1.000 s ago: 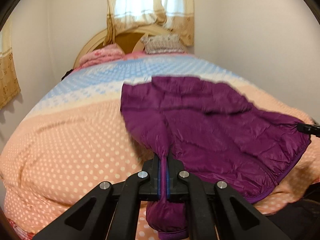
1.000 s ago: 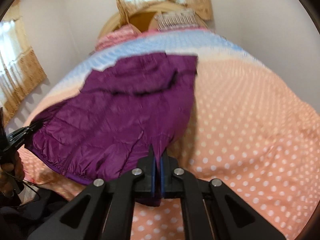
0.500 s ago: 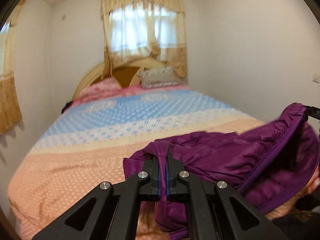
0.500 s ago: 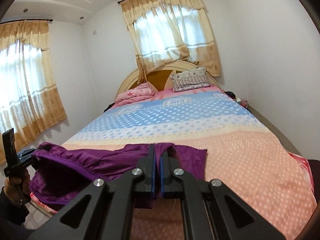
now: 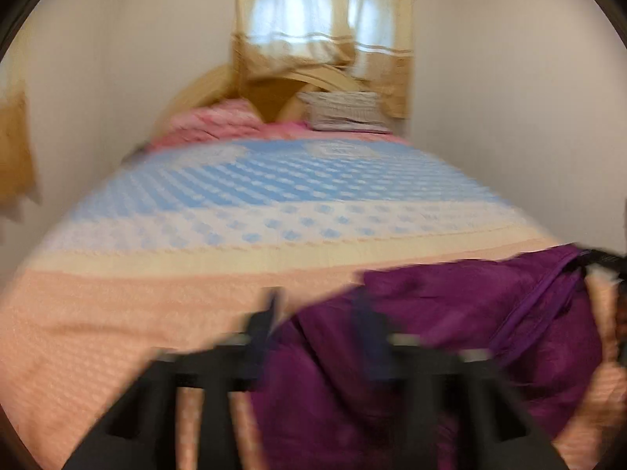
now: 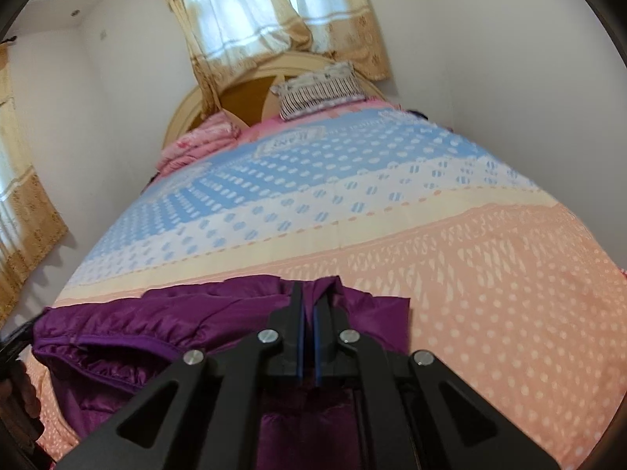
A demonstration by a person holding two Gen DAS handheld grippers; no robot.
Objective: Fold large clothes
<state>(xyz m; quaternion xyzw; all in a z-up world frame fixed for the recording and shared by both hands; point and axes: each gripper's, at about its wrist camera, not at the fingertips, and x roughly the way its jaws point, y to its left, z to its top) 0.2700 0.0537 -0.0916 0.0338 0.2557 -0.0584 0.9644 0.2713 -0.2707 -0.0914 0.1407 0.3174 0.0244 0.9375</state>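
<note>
Jacket [image 6: 219, 325] now sits bunched at the bed's [image 6: 509, 293] 6 o'clock edge; left gripper [image 5: 313, 329] fingers just sprang open, letting go, while right gripper [image 6: 307, 313] fingers stay pinched on its fabric to steady the fold.

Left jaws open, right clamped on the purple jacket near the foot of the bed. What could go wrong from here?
1. The left gripper has just been opening; the jacket lies between its fingers unpinched, so that side may slump and spoil the fold.
2. Only the right gripper holds fabric; pulling could drag the jacket askew.
3. The jacket sits near the bed's foot edge and may slide off.
</note>
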